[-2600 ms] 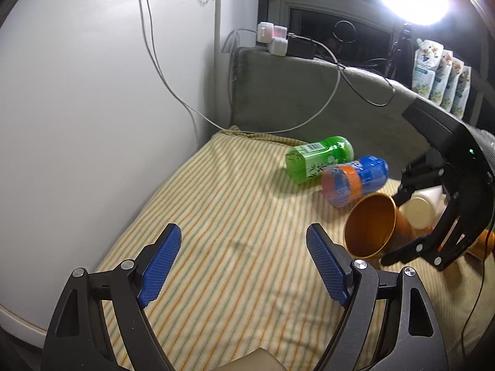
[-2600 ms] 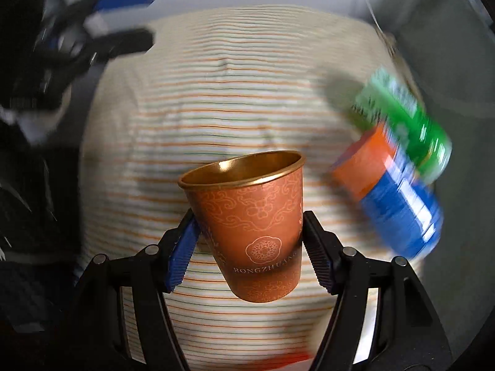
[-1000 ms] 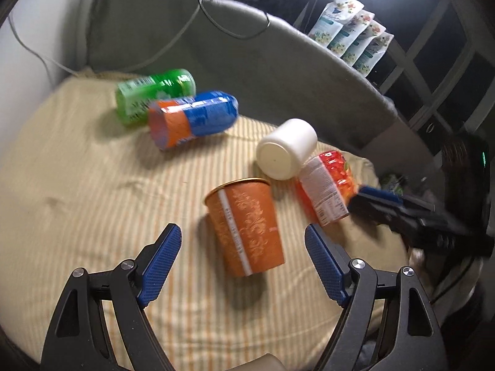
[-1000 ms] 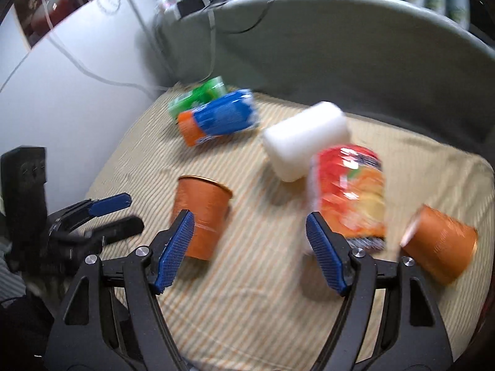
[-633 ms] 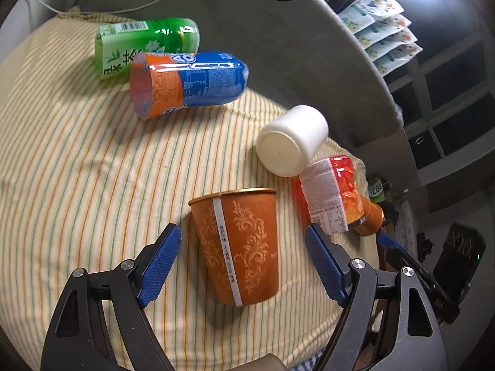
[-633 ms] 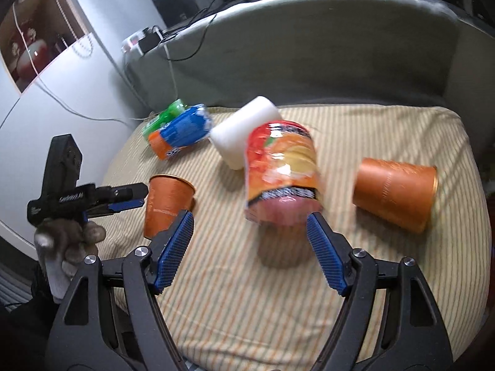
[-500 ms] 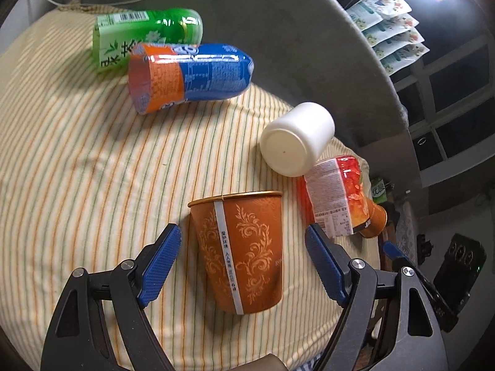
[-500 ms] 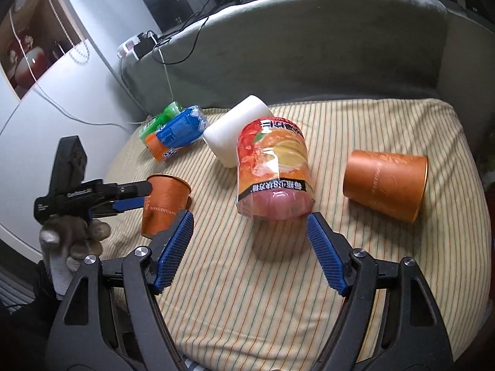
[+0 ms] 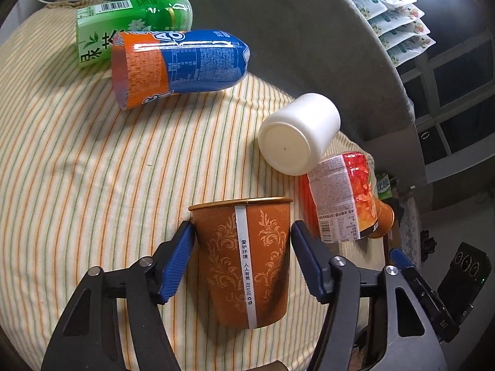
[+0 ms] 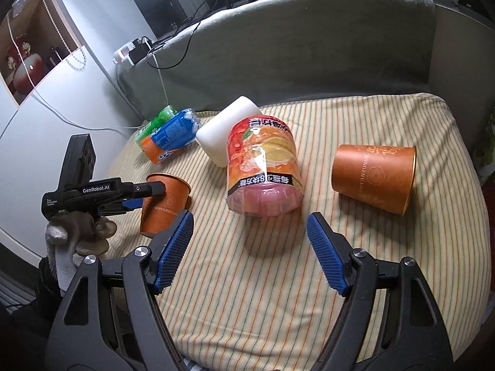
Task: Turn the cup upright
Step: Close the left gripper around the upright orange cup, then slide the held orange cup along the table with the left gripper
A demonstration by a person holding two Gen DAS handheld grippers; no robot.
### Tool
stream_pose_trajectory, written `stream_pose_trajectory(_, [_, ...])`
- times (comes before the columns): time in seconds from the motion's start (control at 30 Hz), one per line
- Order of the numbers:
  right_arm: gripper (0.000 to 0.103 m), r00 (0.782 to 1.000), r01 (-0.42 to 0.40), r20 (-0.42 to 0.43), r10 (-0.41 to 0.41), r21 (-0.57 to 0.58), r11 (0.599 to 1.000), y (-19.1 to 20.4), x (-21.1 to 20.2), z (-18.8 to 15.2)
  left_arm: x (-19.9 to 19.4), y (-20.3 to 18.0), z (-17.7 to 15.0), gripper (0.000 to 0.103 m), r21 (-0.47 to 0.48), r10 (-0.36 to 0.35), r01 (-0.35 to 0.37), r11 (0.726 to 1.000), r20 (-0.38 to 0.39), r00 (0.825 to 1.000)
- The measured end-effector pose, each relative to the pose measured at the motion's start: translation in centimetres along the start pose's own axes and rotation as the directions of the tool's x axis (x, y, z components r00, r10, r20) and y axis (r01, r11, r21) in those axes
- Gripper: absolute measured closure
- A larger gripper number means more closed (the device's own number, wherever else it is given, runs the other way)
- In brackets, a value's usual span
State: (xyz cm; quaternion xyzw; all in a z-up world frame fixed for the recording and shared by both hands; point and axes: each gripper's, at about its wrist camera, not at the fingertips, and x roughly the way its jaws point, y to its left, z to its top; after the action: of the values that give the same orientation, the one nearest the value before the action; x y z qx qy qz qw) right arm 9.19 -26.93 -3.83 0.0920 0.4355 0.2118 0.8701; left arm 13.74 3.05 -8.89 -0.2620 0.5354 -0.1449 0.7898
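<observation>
Left wrist view: left gripper (image 9: 243, 259) jaws have now narrowed from wide apart onto upright orange cup (image 9: 244, 259), grasping it; right gripper (image 10: 249, 247) jaws spread, empty.

— How many cups?
— Two orange cups: one upright (image 10: 165, 205), one on its side (image 10: 374, 179).
— And the rest?
— Three wrapped bottles: green (image 9: 130, 26), blue (image 9: 179, 65), red (image 10: 263, 167). One white jar (image 9: 298, 134).
</observation>
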Motion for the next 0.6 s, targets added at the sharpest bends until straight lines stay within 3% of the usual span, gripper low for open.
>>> stream_pose_trajectory(0.43, [0.025, 1.0, 0.02, 0.018, -0.02, 0.027, 0.999, -1.0, -0.2, -0.4, -0.5, -1.3, -0.5, 0.042, 0.059, 0.032, -0.036, 0.998, 0.058, 0.998])
stream_pose_trajectory(0.6, [0.025, 0.999, 0.023, 0.022, -0.024, 0.027, 0.999, -1.2, -0.3, -0.5, -1.6, -2.6, -1.4, 0.042, 0.123, 0.067, -0.086, 0.989, 0.145, 0.987])
